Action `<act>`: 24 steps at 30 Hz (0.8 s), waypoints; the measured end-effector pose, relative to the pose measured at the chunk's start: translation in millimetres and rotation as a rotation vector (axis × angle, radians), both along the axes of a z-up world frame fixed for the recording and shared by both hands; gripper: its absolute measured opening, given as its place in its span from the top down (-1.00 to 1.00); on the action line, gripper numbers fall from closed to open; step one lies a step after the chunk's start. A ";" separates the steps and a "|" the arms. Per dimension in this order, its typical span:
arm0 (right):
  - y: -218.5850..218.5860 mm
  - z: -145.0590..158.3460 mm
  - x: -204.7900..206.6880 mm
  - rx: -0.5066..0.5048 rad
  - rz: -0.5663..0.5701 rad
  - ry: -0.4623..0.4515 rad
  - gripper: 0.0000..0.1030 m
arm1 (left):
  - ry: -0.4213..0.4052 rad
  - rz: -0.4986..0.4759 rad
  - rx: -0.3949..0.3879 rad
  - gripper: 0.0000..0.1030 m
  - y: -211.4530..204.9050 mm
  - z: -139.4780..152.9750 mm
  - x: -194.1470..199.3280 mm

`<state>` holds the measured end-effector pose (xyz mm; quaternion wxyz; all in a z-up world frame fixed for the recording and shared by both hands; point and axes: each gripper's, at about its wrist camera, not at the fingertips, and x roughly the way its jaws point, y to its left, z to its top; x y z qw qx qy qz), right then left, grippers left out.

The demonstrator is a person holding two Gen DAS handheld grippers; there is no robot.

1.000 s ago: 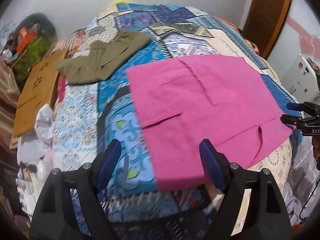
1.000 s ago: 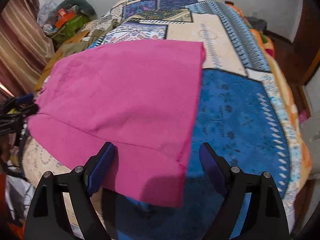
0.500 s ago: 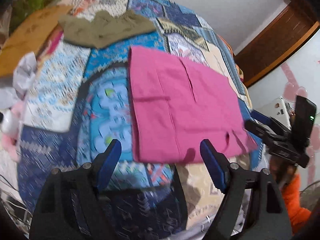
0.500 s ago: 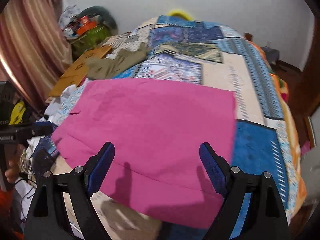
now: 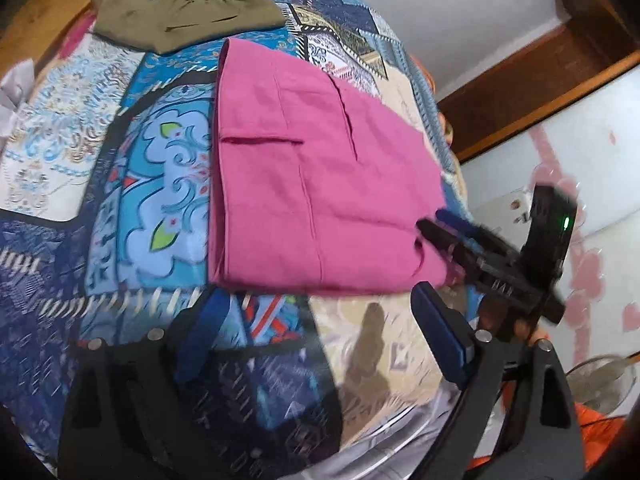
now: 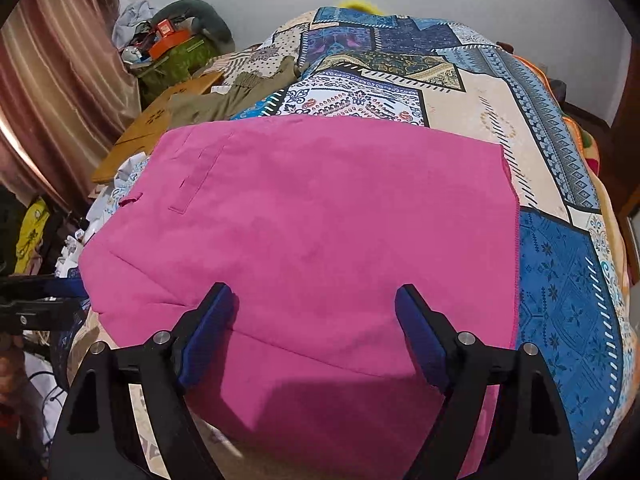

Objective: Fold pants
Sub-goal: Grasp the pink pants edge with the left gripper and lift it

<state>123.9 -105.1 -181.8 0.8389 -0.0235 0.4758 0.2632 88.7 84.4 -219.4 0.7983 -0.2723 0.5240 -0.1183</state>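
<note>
Pink pants (image 5: 320, 184) lie folded flat on a patchwork bedspread (image 5: 160, 184); they fill the middle of the right wrist view (image 6: 312, 232). My left gripper (image 5: 320, 336) is open and empty, just short of the pants' near edge. My right gripper (image 6: 316, 332) is open and empty, hovering over the near part of the pink cloth. In the left wrist view the right gripper (image 5: 440, 228) shows at the pants' right corner, its jaws apart. In the right wrist view the left gripper (image 6: 60, 292) shows at the left edge.
Olive-green pants (image 5: 180, 16) lie folded further back on the bed, also in the right wrist view (image 6: 236, 96). A brown cardboard sheet (image 6: 156, 128) and a pile of clutter (image 6: 168, 44) sit left of the bed by a curtain (image 6: 52, 92). A wooden door frame (image 5: 540, 72) stands right.
Both grippers have pulled back from the pants, and the left one has swung left and tilted. The pants lie still. Both grippers have stayed open.
</note>
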 end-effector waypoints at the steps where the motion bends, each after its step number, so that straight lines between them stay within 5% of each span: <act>1: 0.2 0.1 -0.7 0.000 0.003 0.000 -0.58 | 0.002 0.018 -0.029 -0.78 2.9 -1.5 5.9; 6: 0.8 0.6 -2.8 0.003 0.004 -0.005 -0.58 | 0.000 0.068 -0.092 -0.71 8.9 -1.5 29.1; 9: 0.1 0.2 -3.4 0.009 0.000 -0.009 -0.58 | 0.004 0.086 -0.079 -0.22 9.6 1.2 36.7; 11: -1.0 0.4 -3.4 0.011 -0.004 -0.008 -0.58 | 0.023 0.091 -0.035 0.24 7.8 2.4 43.0; 13: -1.8 0.8 -3.4 0.011 -0.008 -0.007 -0.58 | 0.025 0.095 0.011 0.41 6.2 3.9 46.0; 24: -17.6 0.4 -12.5 0.036 -0.027 0.005 -0.58 | -0.097 0.068 0.377 0.58 -13.4 39.1 23.8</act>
